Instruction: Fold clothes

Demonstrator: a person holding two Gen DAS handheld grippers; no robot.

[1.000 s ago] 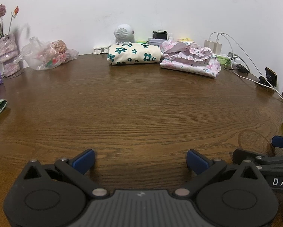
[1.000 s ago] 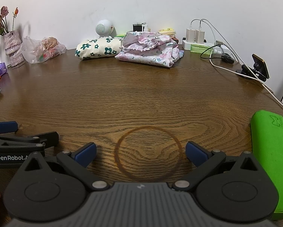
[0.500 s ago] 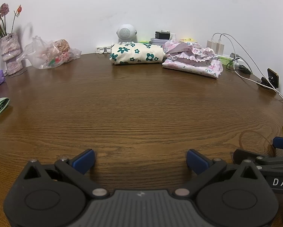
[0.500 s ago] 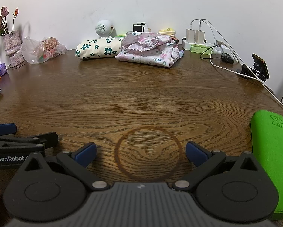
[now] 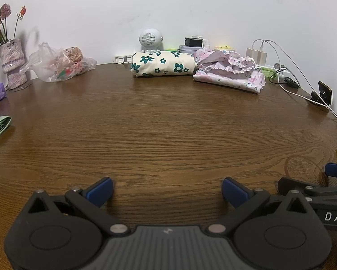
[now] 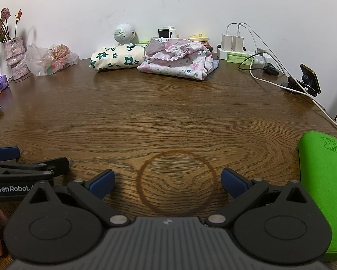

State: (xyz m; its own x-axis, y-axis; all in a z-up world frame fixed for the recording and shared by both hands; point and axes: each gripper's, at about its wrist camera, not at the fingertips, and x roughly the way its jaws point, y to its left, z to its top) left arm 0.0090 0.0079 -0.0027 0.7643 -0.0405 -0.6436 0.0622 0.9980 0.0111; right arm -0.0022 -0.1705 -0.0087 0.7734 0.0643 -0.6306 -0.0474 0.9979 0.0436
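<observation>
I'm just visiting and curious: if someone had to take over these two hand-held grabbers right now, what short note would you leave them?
Left gripper: jaws wide open, holding nothing, low over the bare table.
Right gripper: also open and holding nothing, above a ring stain in the wood.
Clothes: a green-flowered bundle and a pink frilly bundle lie side by side at the far edge, by the wall.
Done: both look folded already.
Left: no unfolded garment is in view; check for more before going on.
</observation>
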